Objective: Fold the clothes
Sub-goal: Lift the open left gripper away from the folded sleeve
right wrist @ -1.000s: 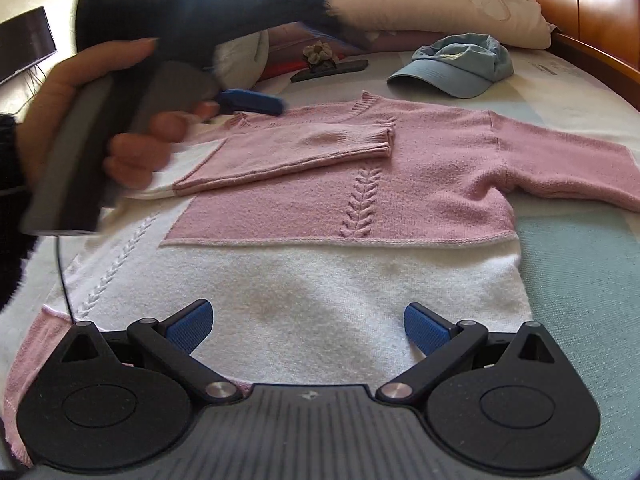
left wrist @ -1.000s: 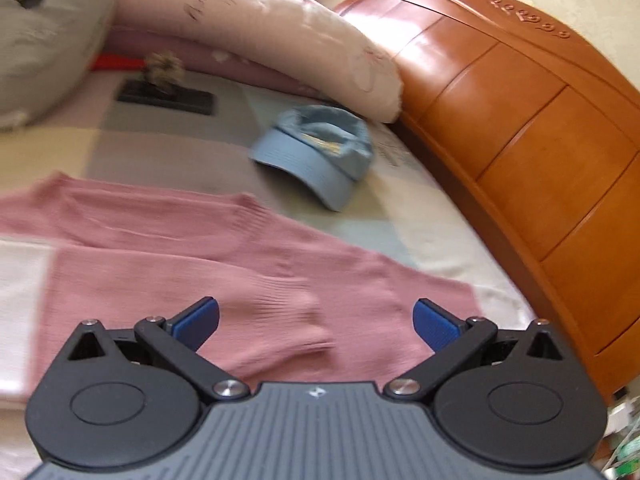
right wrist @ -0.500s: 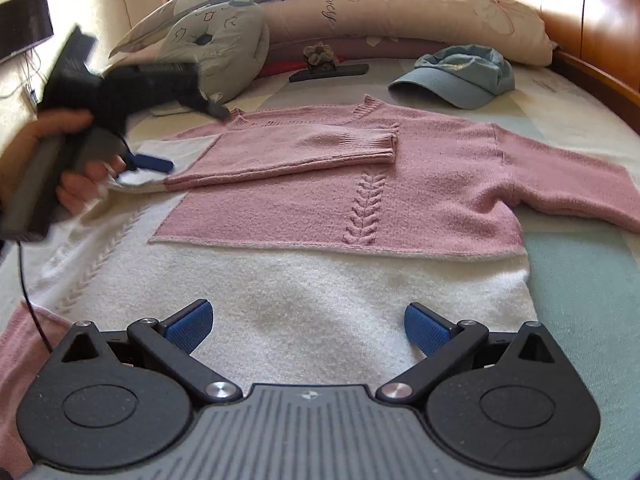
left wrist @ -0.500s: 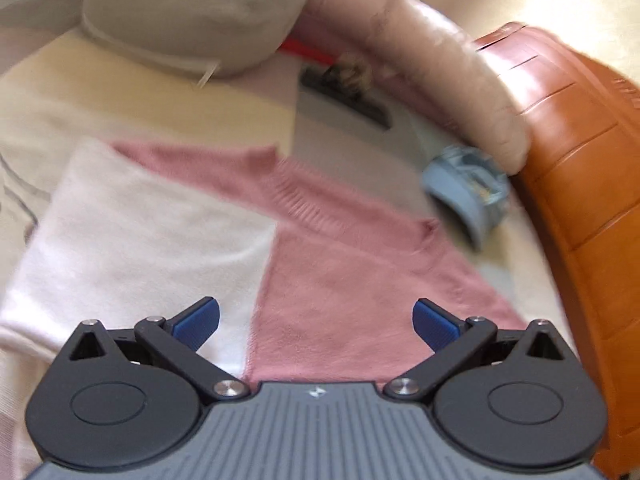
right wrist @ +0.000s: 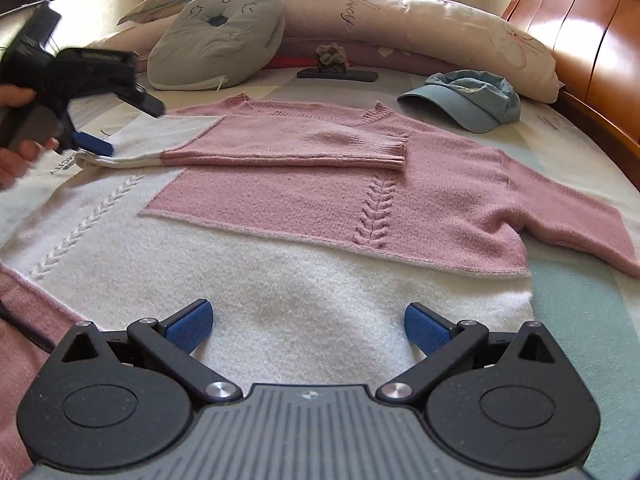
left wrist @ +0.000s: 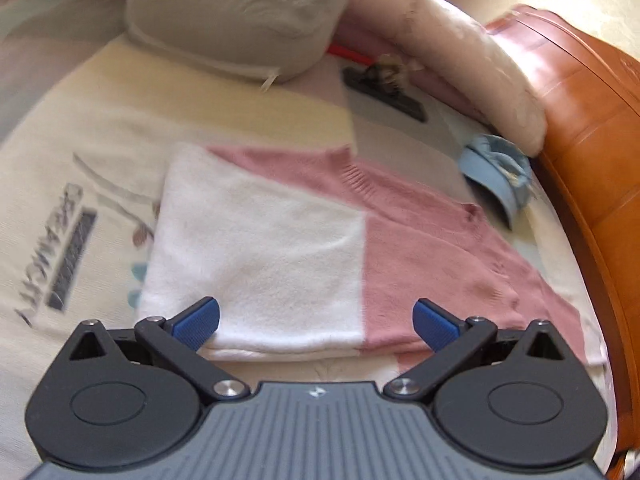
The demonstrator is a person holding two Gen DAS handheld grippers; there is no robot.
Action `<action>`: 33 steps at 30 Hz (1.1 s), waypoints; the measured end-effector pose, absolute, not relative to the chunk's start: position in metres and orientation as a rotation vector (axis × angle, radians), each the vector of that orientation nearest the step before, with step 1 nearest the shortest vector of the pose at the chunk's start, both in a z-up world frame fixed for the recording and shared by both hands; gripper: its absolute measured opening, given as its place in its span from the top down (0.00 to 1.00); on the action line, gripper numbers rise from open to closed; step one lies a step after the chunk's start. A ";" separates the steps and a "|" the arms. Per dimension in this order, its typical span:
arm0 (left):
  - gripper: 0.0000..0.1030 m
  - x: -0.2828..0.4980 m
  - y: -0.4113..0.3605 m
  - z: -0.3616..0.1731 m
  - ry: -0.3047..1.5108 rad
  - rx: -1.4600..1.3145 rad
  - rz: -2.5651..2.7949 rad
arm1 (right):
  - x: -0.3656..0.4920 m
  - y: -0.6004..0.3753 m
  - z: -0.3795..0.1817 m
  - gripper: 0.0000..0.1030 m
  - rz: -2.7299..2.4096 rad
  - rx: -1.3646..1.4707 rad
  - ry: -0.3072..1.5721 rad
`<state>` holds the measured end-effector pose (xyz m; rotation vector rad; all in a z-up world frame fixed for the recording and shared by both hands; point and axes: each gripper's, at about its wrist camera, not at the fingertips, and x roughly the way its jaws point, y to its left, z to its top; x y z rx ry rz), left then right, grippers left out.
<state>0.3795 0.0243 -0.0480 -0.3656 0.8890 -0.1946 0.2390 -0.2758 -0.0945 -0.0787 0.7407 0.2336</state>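
Here, spread flat on the bed (right wrist: pixel 572 300): a pink-and-white sweater (right wrist: pixel 304 208), neck toward twelve o'clock in the right wrist view, white hem nearest the camera. One sleeve (right wrist: pixel 288 148) already folded across the chest, cuff ending near the cable-knit line; the other sleeve (right wrist: pixel 568 220) stretched out flat toward three o'clock.

Left hand-held gripper (left wrist: pixel 316 320) spread wide, blue fingers (left wrist: pixel 198 318) empty, hovering just at the folded white shoulder edge of the sweater (left wrist: pixel 260 248); touching or not, cannot tell. Seen too at nine o'clock in the right wrist view (right wrist: pixel 94 142), held in a hand (right wrist: pixel 16 156), one blue tip just beside the white fold.

Right hand-held gripper (right wrist: pixel 306 324) likewise spread wide and empty, over the white hem.

Beyond the sweater, at one to two o'clock: a blue cap (right wrist: pixel 464 98). At twelve: a dark flat object with a small flower ornament (right wrist: pixel 336 68), a grey cat cushion (right wrist: pixel 216 44), long pale pillows (right wrist: pixel 420 28). Wooden headboard (right wrist: pixel 580 48) at two o'clock.
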 end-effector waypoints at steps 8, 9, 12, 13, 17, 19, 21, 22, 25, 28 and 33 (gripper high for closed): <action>0.01 0.388 0.037 -0.068 0.882 -0.441 -0.222 | 0.239 -0.273 -0.096 0.00 0.231 -0.089 0.730; 0.01 0.387 0.042 -0.069 0.878 -0.460 -0.219 | 0.239 -0.273 -0.096 0.00 0.235 -0.088 0.729; 0.01 0.385 0.055 -0.073 0.865 -0.518 -0.208 | 0.240 -0.274 -0.095 0.00 0.237 -0.088 0.736; 0.01 0.384 0.059 -0.074 0.861 -0.537 -0.204 | 0.240 -0.274 -0.094 0.00 0.236 -0.089 0.737; 0.01 0.387 0.055 -0.073 0.870 -0.474 -0.174 | 0.240 -0.274 -0.095 0.00 0.238 -0.088 0.737; 0.01 0.390 0.051 -0.076 0.881 -0.434 -0.163 | 0.240 -0.274 -0.095 0.00 0.238 -0.088 0.737; 0.01 0.387 0.050 -0.077 0.875 -0.411 -0.136 | 0.241 -0.273 -0.095 0.00 0.237 -0.091 0.736; 0.01 0.384 0.051 -0.074 0.872 -0.423 -0.127 | 0.242 -0.273 -0.095 0.00 0.237 -0.089 0.737; 0.01 0.373 0.050 -0.054 0.870 -0.442 -0.101 | 0.244 -0.273 -0.094 0.00 0.238 -0.082 0.743; 0.01 0.355 0.043 -0.017 0.828 -0.389 -0.100 | 0.243 -0.275 -0.092 0.00 0.245 -0.069 0.750; 0.01 0.319 0.027 0.048 0.779 -0.246 -0.146 | 0.241 -0.281 -0.087 0.00 0.275 -0.009 0.754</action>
